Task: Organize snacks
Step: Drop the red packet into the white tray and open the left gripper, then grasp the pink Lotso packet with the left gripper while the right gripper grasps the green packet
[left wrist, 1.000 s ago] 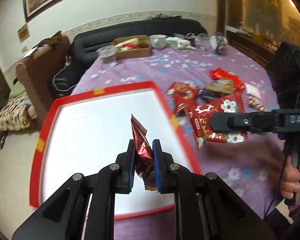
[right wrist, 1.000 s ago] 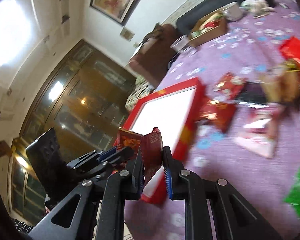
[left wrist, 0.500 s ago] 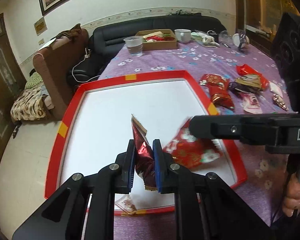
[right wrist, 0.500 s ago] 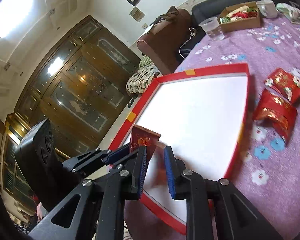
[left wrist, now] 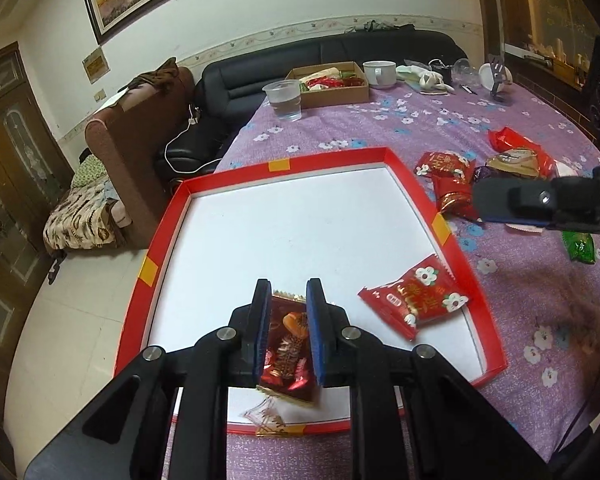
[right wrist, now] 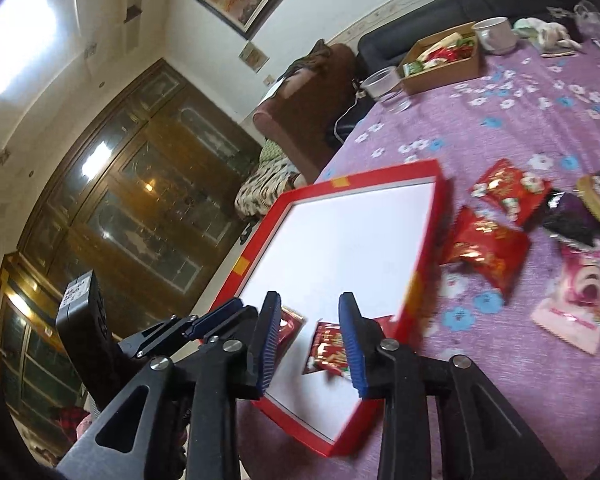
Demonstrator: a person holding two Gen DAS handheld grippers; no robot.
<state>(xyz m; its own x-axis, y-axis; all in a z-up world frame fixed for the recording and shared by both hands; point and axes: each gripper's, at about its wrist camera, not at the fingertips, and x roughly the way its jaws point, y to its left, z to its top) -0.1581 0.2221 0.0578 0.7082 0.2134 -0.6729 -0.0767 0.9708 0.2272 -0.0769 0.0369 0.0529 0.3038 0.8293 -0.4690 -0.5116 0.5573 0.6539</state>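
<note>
The left tool (left wrist: 287, 320) is hovering over the near edge of the red-rimmed white tray (left wrist: 448, 224), its pads spread apart with a dark red snack packet (left wrist: 288, 354) lying flat on the tray floor between them, unpinched. A red flower-printed snack packet (left wrist: 414, 300) is lying in the tray's near right corner. The right tool (right wrist: 310, 336) is hanging open above that same corner, gripping nothing. More snack packets (left wrist: 454, 196) are sitting on the purple flowered worktop (left wrist: 380, 128) just beside the tray's right edge, and a cardboard box (left wrist: 332, 88) and a plastic cup (left wrist: 286, 100) are standing near the far edge.
</note>
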